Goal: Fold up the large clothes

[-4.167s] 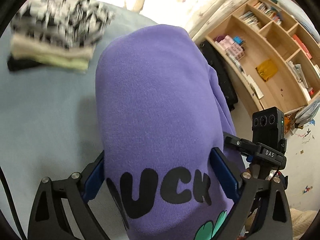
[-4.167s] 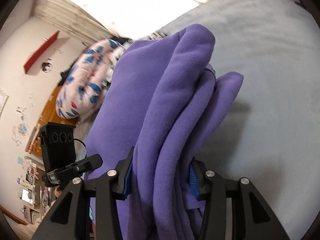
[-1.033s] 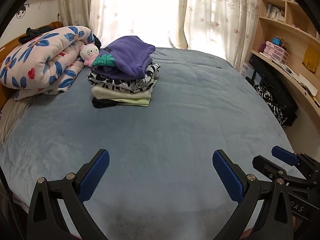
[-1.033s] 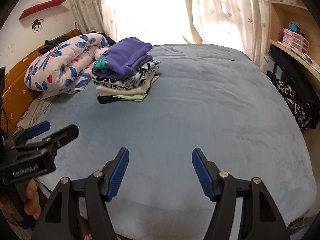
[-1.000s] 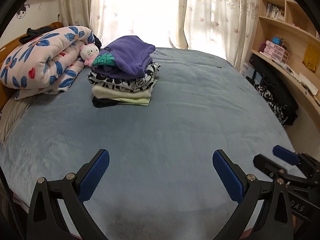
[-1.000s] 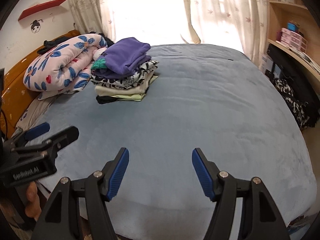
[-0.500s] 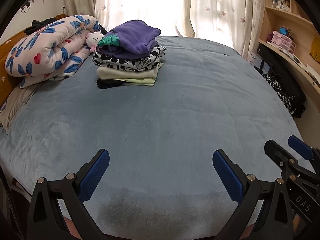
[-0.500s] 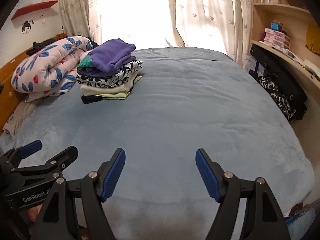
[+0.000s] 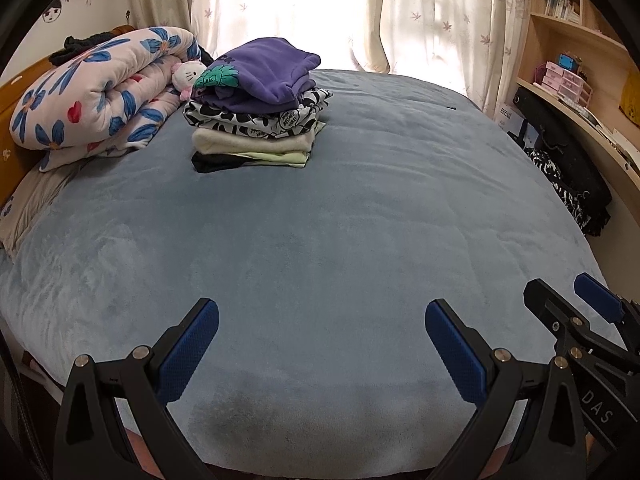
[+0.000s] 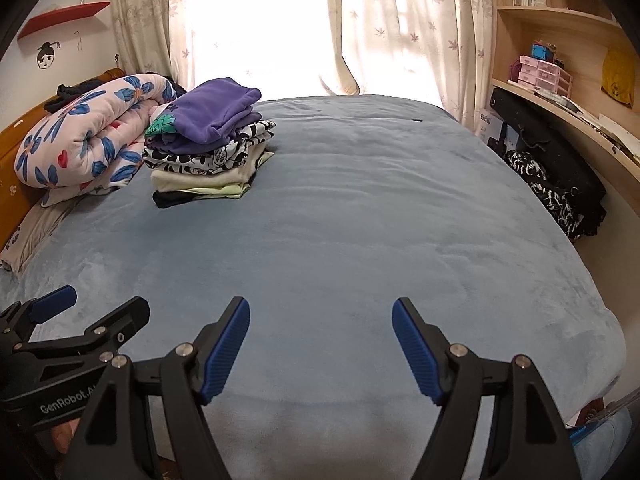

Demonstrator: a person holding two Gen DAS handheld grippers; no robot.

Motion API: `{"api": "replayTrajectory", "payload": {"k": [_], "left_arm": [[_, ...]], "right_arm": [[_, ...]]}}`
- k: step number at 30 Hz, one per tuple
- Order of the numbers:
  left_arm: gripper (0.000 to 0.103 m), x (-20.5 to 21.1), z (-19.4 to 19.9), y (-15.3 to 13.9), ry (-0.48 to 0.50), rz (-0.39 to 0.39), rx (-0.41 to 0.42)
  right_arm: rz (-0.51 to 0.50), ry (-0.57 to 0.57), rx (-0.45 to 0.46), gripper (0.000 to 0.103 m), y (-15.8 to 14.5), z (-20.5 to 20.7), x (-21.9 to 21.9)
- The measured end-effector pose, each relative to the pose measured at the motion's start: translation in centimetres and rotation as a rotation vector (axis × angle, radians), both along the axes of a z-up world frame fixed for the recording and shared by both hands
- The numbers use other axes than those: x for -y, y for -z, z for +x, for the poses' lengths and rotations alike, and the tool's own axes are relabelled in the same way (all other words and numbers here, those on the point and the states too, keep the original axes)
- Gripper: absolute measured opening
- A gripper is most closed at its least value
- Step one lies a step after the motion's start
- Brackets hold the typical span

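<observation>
Nearest, the left hand-held gripper [image 9: 322, 328] and the right hand-held gripper [image 10: 321, 326] hang side by side over the near edge of the bed [image 9: 340, 216], both released, jaws spread wide with nothing between them and no garment touched. Farther back on the bed's left side stands a stack [image 9: 256, 120] of folded clothes, the purple sweatshirt [image 9: 268, 70] lying on top. Just left of the stack lies a rolled floral quilt [image 9: 96, 92]; curtains [image 10: 400, 20] hang beyond.
</observation>
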State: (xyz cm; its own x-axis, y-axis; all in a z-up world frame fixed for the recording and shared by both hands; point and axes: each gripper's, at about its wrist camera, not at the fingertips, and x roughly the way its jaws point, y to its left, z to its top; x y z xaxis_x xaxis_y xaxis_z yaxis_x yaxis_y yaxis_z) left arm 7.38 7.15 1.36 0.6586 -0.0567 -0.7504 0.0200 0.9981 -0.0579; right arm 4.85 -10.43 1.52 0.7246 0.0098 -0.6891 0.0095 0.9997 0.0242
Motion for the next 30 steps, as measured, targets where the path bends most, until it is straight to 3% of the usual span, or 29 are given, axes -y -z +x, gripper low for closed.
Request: {"api": "replayTrajectory", "payload": {"k": [30], "left_arm": [[0.102, -0.5, -0.2, 0.4, -0.048, 0.022, -0.018]], "right_arm": [[-0.002, 0.008, -0.017, 0.074, 1.0, 0.0, -0.1]]}}
